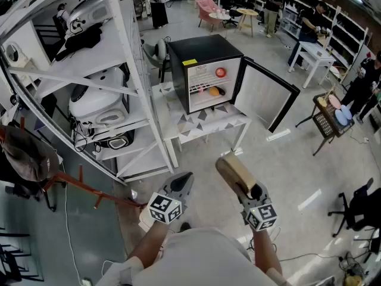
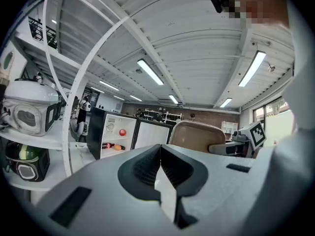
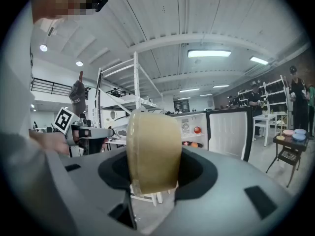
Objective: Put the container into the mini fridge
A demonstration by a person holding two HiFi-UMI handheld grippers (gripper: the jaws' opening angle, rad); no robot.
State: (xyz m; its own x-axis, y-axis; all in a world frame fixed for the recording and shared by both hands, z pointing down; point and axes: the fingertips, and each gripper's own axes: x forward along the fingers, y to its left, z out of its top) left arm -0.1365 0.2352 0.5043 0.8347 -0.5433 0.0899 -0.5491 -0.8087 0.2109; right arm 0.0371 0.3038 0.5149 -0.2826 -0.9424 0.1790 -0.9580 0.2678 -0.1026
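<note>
While the right gripper (image 1: 243, 186) is clamped partway closed on the container (image 3: 152, 149), a tan, rounded tub set on edge between its jaws, the mini fridge (image 1: 205, 55) stands well ahead of it on a white desk (image 1: 208, 123) with a pattern of grey triangles. The container is up in the air, over the floor and short of the desk. Its wall is cloudy, and whether anything is inside cannot be told.

The fridge is a black box with a white inside. Its door (image 1: 265, 94) hangs wide open to the right in the head view. On the upper wire shelf sits a round red thing (image 1: 220, 72). On the shelf below lies an orange thing (image 1: 213, 90) with a dark thing just beside it; what they are is too small to make out.

The left gripper (image 1: 183, 180) is level, beside the right one and to its left. Its jaws are pressed together with nothing between them.

A white shelving rack (image 1: 140, 100) stands left of the desk and holds white machine shells and dark gear. At the far right a small dark stand (image 1: 329, 124) carries a few flat round dishes.
</note>
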